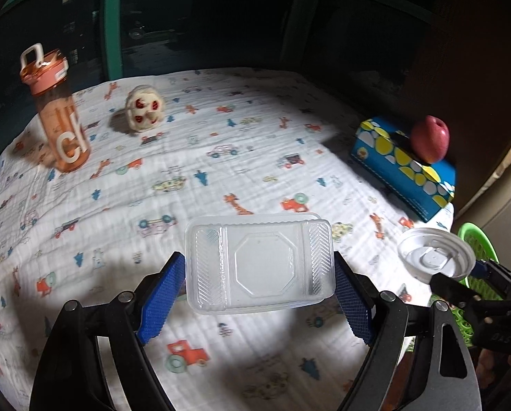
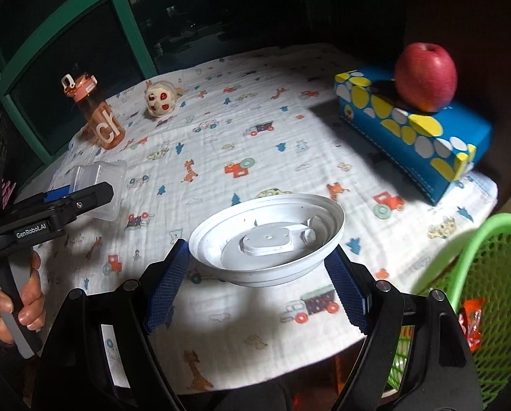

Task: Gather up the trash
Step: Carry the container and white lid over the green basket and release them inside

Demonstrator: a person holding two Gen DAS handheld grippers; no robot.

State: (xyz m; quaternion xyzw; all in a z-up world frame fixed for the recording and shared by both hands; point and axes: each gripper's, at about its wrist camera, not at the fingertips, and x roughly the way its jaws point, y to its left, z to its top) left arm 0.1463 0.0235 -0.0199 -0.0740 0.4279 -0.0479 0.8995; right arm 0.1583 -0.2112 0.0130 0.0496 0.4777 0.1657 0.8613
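Right gripper (image 2: 257, 267): blue pads clamp a white cup lid (image 2: 267, 239), held above the table.
Left gripper (image 2: 80, 190): at left, gripping a clear plastic container (image 2: 99, 174); a hand (image 2: 12, 304) holds its handle.
Tablecloth (image 2: 289, 157): white, printed with cars and giraffes.
Basket (image 2: 478, 274): green mesh, lower right, a red wrapper (image 2: 473, 322) inside.
Apple (image 2: 425, 77): on a blue box (image 2: 416, 137).

left claw (image 1: 259, 303) clamped, right claw (image 2: 257, 289) clamped
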